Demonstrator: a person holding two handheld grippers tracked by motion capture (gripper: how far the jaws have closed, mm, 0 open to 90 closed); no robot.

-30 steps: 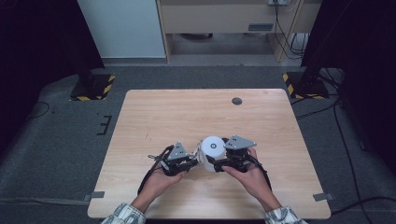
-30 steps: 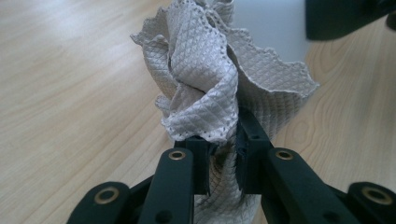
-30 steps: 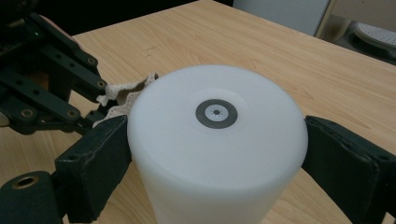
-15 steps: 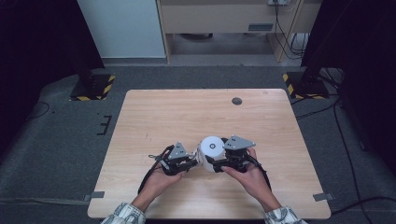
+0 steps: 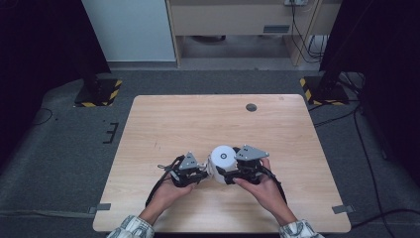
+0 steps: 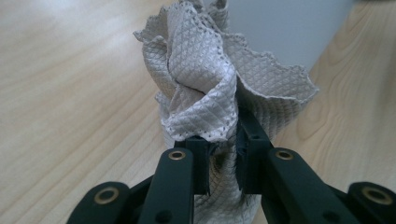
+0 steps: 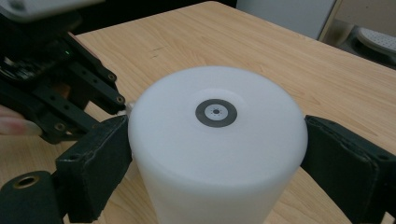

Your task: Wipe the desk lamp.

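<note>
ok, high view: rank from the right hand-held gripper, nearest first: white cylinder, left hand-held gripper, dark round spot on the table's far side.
1. white cylinder: between the jaws of the right hand-held gripper.
2. left hand-held gripper: just beyond the cylinder, to its left.
3. dark round spot: far edge of the table, well clear.

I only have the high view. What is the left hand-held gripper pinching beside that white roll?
Observer: A grey quilted cloth, bunched between the left hand-held gripper's jaws, which are shut on it.
Operator: And the right one, is it actually gripping the roll?
Observer: Yes, the right hand-held gripper's pads press on opposite sides of the roll.
Operator: Anything on top of the roll?
Observer: A small grey ring, with tiny holes in its pale centre.
</note>
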